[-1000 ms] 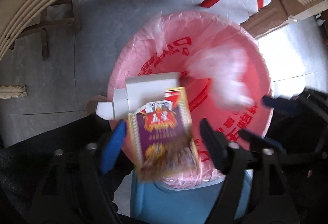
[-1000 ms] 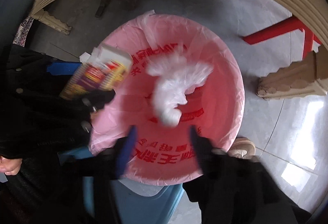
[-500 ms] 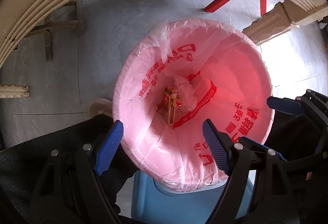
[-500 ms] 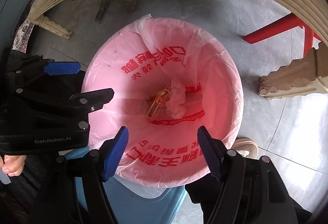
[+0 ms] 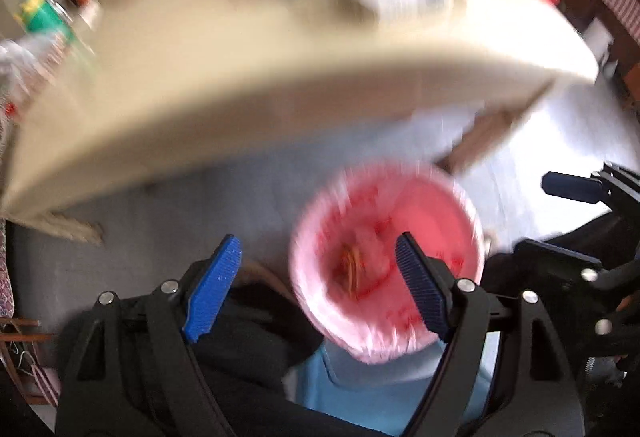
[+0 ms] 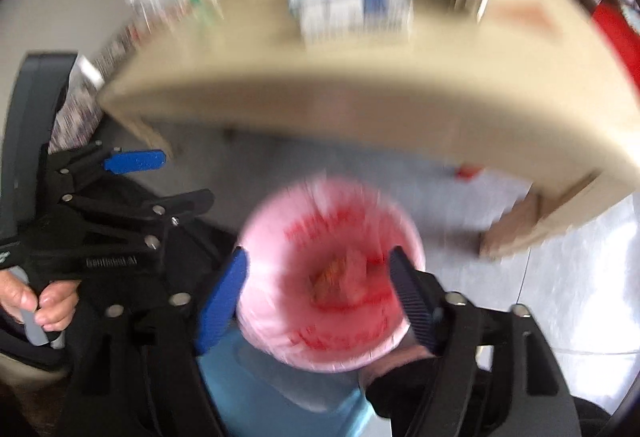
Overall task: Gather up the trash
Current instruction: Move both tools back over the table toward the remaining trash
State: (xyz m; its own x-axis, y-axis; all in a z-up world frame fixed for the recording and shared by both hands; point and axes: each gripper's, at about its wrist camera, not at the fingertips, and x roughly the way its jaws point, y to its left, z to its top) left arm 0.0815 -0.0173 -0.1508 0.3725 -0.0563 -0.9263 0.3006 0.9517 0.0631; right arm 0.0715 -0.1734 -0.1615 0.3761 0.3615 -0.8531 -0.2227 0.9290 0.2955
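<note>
A bin lined with a pink bag (image 5: pixel 432 221) (image 6: pixel 280 237) stands on the floor below both grippers. Dropped trash, a box and a white wad, lies at its bottom (image 5: pixel 352 265) (image 6: pixel 336 273), blurred. My left gripper (image 5: pixel 320 285) is open and empty above the bin's near rim. My right gripper (image 6: pixel 320 289) is open and empty over the bin. The left gripper also shows in the right wrist view (image 6: pixel 132 177), and the right gripper in the left wrist view (image 5: pixel 568 213). Both views are motion-blurred.
A beige table (image 5: pixel 240 85) (image 6: pixel 400 97) fills the upper view, with blurred boxes (image 6: pixel 348 5), a green can (image 5: pixel 44 17) and bottles on top. A table leg (image 6: pixel 516 225) stands to the right. The bin's blue body (image 5: pixel 380 397) is near me.
Both grippers have lifted and tilted up from the bin. The bin looks smaller and lower, and the table top has come into view. The box and wad lie in the bin.
</note>
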